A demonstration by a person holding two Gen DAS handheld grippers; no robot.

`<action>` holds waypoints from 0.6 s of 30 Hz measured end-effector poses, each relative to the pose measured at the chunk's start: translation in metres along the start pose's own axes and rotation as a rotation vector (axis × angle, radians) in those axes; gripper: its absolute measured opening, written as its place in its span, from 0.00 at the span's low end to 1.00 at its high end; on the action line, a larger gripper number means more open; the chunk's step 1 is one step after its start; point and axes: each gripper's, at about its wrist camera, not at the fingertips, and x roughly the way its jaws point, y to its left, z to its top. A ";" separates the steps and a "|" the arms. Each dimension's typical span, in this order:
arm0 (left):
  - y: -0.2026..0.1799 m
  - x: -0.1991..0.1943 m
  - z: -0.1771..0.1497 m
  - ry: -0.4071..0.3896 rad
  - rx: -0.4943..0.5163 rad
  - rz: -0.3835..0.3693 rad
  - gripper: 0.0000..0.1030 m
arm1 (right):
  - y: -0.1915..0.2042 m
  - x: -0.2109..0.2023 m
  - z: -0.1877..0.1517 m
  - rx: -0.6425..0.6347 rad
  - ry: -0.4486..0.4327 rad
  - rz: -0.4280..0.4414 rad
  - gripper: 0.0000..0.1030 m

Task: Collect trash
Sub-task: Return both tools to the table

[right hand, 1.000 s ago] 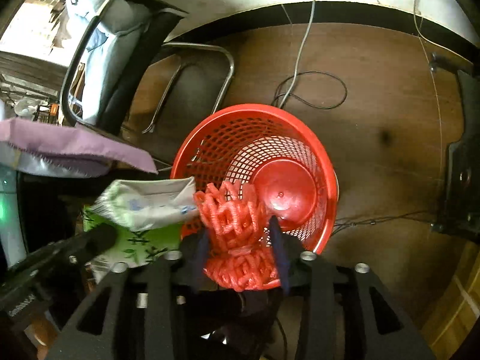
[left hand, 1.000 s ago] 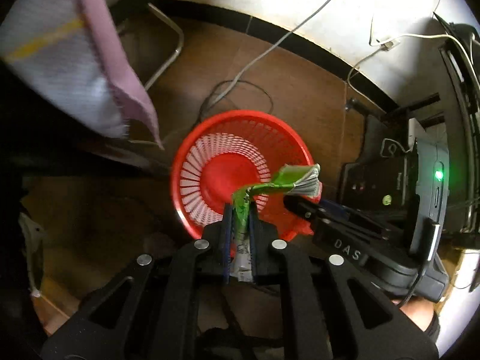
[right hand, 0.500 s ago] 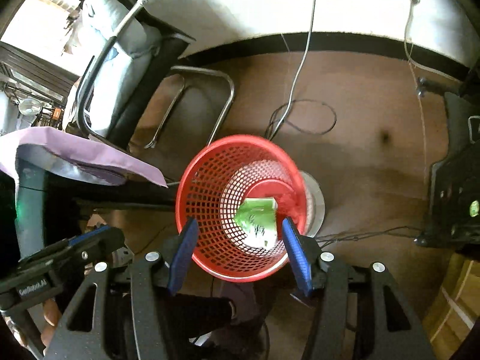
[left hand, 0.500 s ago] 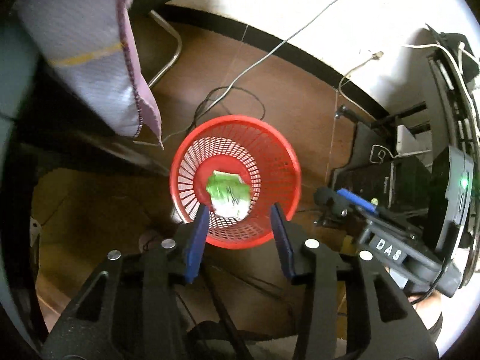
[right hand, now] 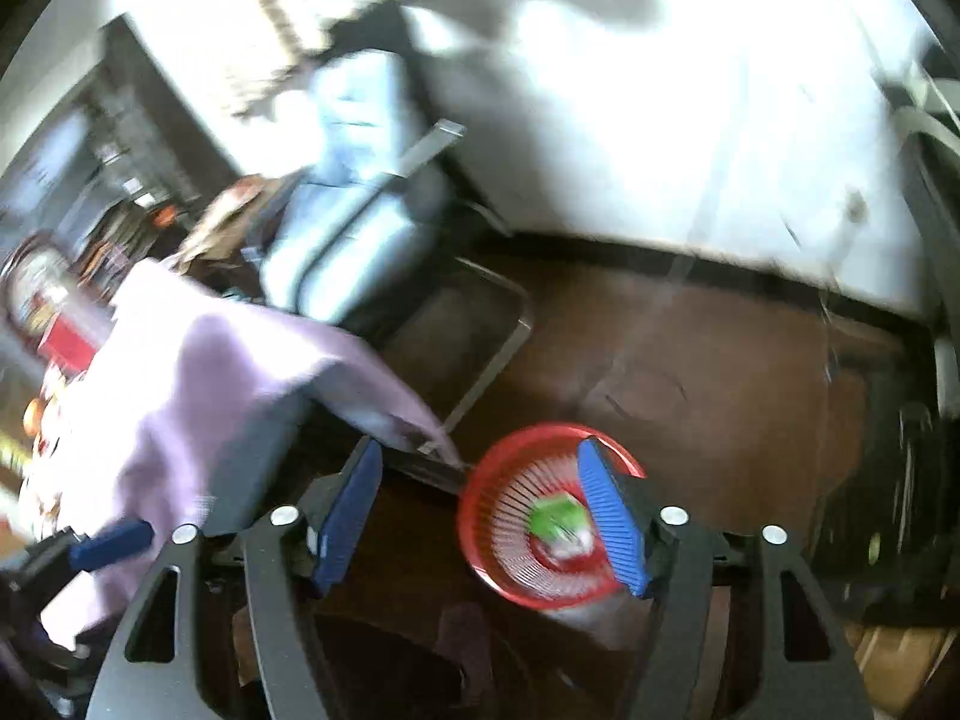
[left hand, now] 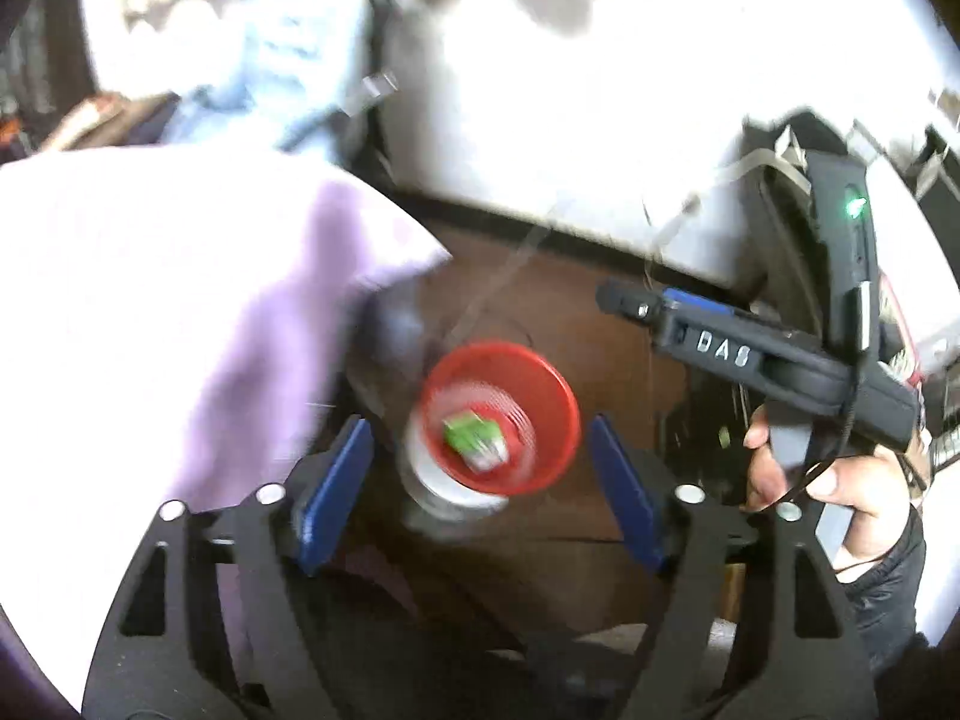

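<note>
A red mesh wastebasket (left hand: pixel 552 414) stands on the brown floor far below both grippers, with a green and white wrapper (left hand: pixel 474 441) lying in its bottom. My left gripper (left hand: pixel 480 480) hangs high above it, jaws opening, nothing between them. My right gripper (right hand: pixel 480 516) is also high up, jaws opening and empty. In the right wrist view the wastebasket (right hand: pixel 510 564) sits low at the right, partly behind the right finger, and the wrapper (right hand: pixel 555 519) shows inside it. The right gripper's body (left hand: pixel 750 354), held by a hand, appears in the left wrist view.
A lilac cloth (left hand: pixel 180 330) hangs over a table edge at the left (right hand: pixel 198 396). A grey padded chair (right hand: pixel 354 240) with a chrome frame stands behind it. Dark equipment with a green light (left hand: pixel 855 204) lines the right side. Cables trail along the white wall.
Both grippers let go of their trash and rose well above the wastebasket, which now looks much smaller. The green wrapper lies in the basket. Both pairs of jaws stand wider.
</note>
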 end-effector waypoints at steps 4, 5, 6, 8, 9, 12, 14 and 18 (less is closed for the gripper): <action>0.059 -0.075 -0.007 -0.138 -0.108 0.087 0.80 | 0.077 -0.019 0.012 -0.142 -0.047 0.072 0.74; 0.073 -0.089 -0.010 -0.156 -0.135 0.109 0.80 | 0.095 -0.022 0.014 -0.172 -0.052 0.091 0.75; 0.089 -0.101 -0.013 -0.172 -0.164 0.136 0.80 | 0.119 -0.026 0.015 -0.217 -0.059 0.120 0.75; 0.125 -0.129 -0.022 -0.204 -0.230 0.215 0.81 | 0.156 -0.029 0.016 -0.284 -0.062 0.156 0.77; 0.143 -0.141 -0.027 -0.218 -0.258 0.263 0.81 | 0.178 -0.030 0.016 -0.318 -0.060 0.175 0.77; 0.194 -0.167 -0.046 -0.235 -0.349 0.365 0.81 | 0.227 -0.029 0.011 -0.396 -0.044 0.235 0.78; 0.225 -0.181 -0.059 -0.231 -0.400 0.425 0.81 | 0.256 -0.027 0.006 -0.437 -0.029 0.269 0.78; 0.269 -0.204 -0.083 -0.221 -0.458 0.568 0.81 | 0.309 -0.021 -0.008 -0.504 0.012 0.307 0.78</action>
